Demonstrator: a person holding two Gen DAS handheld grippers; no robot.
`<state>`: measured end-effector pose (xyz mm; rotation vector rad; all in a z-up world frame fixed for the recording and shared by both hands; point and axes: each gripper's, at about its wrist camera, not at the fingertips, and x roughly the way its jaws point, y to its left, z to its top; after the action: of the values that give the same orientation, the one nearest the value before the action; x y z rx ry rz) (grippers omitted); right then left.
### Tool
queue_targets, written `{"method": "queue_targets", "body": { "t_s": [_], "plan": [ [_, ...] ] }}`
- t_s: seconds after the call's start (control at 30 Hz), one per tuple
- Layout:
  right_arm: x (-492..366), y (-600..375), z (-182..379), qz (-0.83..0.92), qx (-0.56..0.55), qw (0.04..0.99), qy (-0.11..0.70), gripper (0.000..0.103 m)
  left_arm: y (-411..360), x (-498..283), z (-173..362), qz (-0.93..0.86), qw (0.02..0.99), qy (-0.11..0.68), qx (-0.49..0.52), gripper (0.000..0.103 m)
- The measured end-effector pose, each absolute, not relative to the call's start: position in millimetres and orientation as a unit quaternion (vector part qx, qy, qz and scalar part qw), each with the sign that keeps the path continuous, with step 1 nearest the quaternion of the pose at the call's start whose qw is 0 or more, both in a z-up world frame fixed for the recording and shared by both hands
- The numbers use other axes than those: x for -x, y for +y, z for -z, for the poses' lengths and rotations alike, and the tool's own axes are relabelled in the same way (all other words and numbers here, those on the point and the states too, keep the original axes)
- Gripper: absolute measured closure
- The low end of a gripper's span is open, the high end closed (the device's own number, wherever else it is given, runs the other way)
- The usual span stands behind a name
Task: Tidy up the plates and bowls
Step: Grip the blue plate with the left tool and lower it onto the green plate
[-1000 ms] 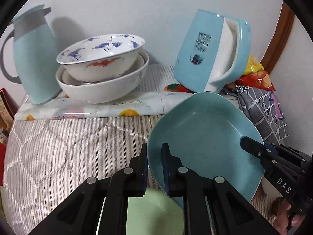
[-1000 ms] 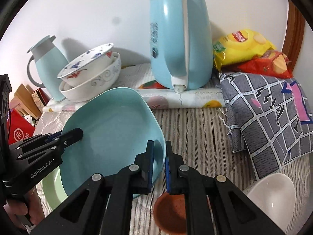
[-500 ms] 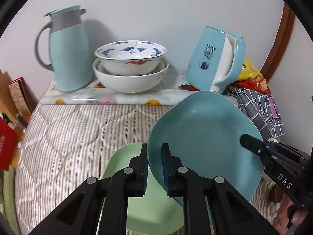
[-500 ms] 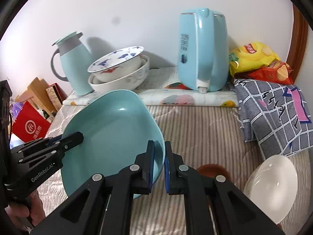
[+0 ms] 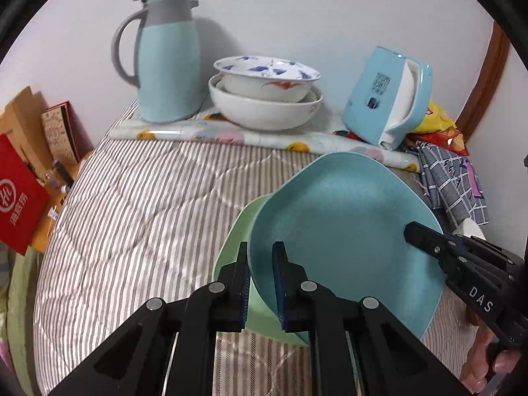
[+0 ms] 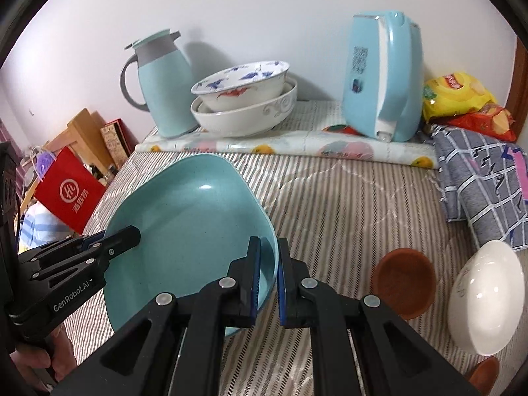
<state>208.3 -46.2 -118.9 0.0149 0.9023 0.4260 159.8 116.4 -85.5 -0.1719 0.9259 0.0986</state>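
Striped bedding is carrying everything: both tools, left tool (image 5: 260, 280) and right tool (image 6: 268, 277), are pinching the blue plate (image 5: 343, 231) above the green plate (image 5: 231, 250); stacked bowls (image 5: 265, 99) are waiting at twelve o'clock, brown saucer (image 6: 402, 283) and white bowl (image 6: 485, 300) at three, unsorted.

Both cameras sit just behind their claws and look steeply down and forward across the striped bed cover (image 5: 138, 204) toward the wall. The left wrist view has the left claw (image 5: 260, 283) at 6 o'clock, very near the lens; the right wrist view likewise has the right claw (image 6: 269, 280). Both share the blue plate (image 5: 343, 231), the stacked bowls (image 6: 244, 105) at 12 o'clock, jug (image 5: 168, 66) and kettle (image 6: 382, 72).
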Motion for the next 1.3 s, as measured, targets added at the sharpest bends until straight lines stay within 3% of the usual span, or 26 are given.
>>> {"method": "queue_targets", "body": {
  "t_s": [0.63, 1.23, 1.3],
  "plan": [
    [-232.1, -20.1, 159.1, -0.234, 0.007, 0.851, 0.471, 0.094, 137.2, -164.0, 124.7, -0.074, 0.869, 0.480, 0.097, 0.089],
    [-249.2, -7.9, 162.6, -0.231, 0.049, 0.856, 0.460, 0.094, 140.0, -168.6, 116.0, -0.068, 0.877, 0.470, 0.080, 0.085],
    [-252.1, -4.7, 164.3, -0.228, 0.054, 0.857, 0.459, 0.091, 140.3, -169.7, 117.6, -0.067, 0.875, 0.472, 0.083, 0.083]
  ]
}}
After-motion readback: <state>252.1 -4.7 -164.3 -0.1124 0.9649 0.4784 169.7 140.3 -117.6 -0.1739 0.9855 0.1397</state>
